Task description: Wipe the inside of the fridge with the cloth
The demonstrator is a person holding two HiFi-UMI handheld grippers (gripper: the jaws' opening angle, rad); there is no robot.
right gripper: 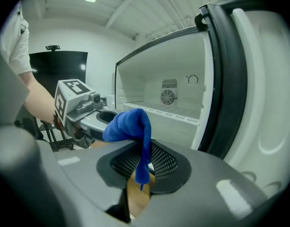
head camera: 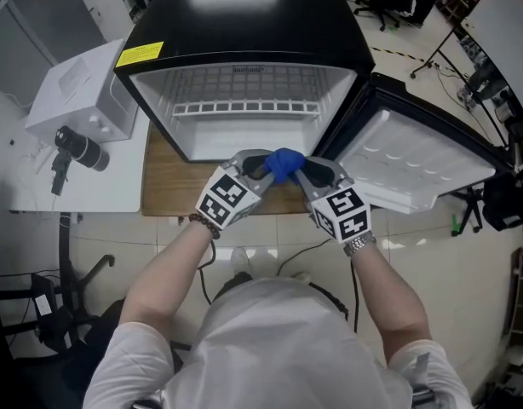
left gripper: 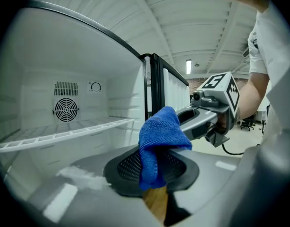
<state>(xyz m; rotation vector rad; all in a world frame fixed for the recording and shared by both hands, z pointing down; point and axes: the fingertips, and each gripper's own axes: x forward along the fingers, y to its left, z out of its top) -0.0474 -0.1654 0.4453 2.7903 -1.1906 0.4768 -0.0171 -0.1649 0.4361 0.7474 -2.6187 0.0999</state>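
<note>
Blue cloth [head camera: 284, 164] sits bunched between the two grippers, just in front of the open fridge [head camera: 244, 7]. The left gripper [head camera: 255, 169] has its jaws narrow and pinched on the cloth. In its own view the cloth [left gripper: 159, 136] fills the gap between the pads. The right gripper [head camera: 315, 170] is looser. Only a thin corner of cloth [right gripper: 144, 160] hangs between its jaws, with space on both sides, so it does not look like it is squeezing. I think the cloth is going over to the left gripper.

The door [head camera: 415, 156] stands wide open on the right. Inside, the white walls and the wire shelf [head camera: 244, 88] look bare. The cloth is not touching any of them, so I think the wiping has not begun. Left to do: reach in and rub the floor, the walls and the shelf. The fridge stands on a wooden worktop [head camera: 168, 186].
</note>
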